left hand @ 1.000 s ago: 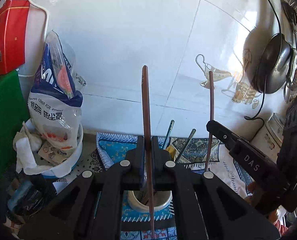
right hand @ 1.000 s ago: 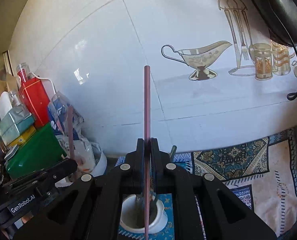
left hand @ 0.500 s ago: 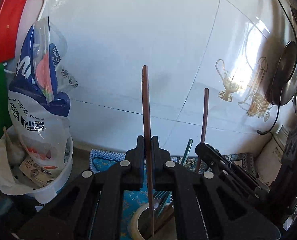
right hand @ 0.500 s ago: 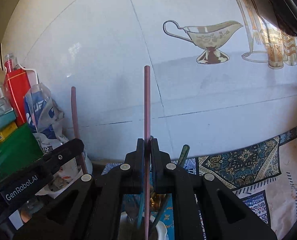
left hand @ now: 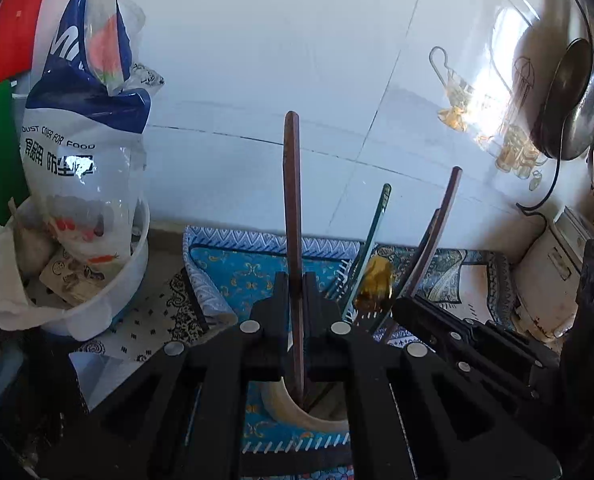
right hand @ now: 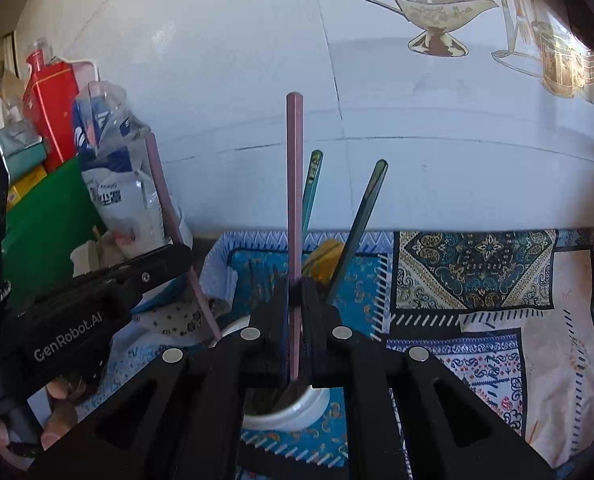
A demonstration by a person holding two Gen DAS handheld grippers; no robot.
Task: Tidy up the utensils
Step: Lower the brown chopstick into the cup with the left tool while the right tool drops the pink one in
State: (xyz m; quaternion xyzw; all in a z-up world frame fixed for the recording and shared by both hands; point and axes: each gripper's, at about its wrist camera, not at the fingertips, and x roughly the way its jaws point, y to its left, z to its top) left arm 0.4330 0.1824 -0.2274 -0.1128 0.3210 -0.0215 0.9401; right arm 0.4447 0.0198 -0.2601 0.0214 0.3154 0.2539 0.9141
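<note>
We see a white tiled wall [left hand: 257, 60] behind a patterned cloth [right hand: 477, 272]. At the left, a white tub [left hand: 109, 300] holds a printed bag [left hand: 81, 148]. On the cloth stands a white cup [right hand: 293, 416] with green utensils [right hand: 357, 232] in it. The left gripper [left hand: 295, 292] is clamped on a brown chopstick [left hand: 293, 200], its lower end in the cup. The right gripper [right hand: 295, 292] is clamped on a pinkish chopstick [right hand: 295, 200], tip at the cup mouth.
</note>
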